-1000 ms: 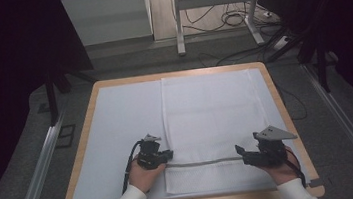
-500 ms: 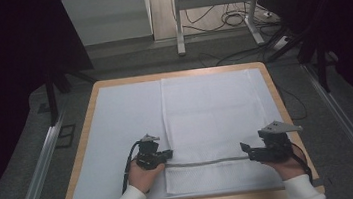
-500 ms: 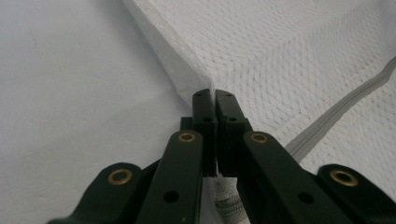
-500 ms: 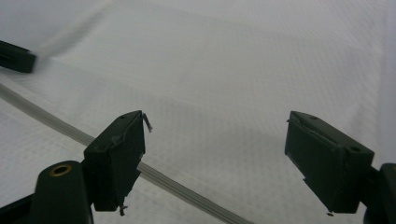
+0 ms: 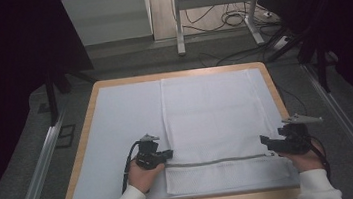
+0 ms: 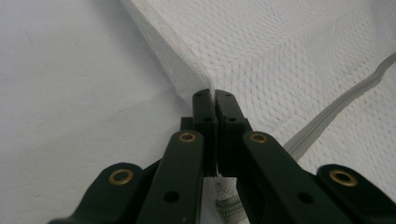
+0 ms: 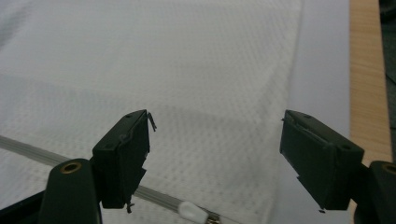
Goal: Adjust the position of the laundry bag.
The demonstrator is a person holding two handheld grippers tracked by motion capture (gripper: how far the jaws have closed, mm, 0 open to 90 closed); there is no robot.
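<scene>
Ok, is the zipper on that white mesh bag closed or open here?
Closed, apparently: the zipper runs as one unbroken grey line across the mesh bag, with its white pull at the right end.

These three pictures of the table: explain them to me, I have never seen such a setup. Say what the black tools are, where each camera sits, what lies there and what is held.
A person stands at a wooden table and holds a pair of black tongs in each hand. The high view looks down from above; the two gripper views come from small cameras riding on the tongs.

On the table lies a white sheet, and on it a white mesh bag with a grey zipper along its near end.

The left tongs are shut on the bag's corner fold. The right tongs stand open above the zipper's white pull, holding nothing.
</scene>
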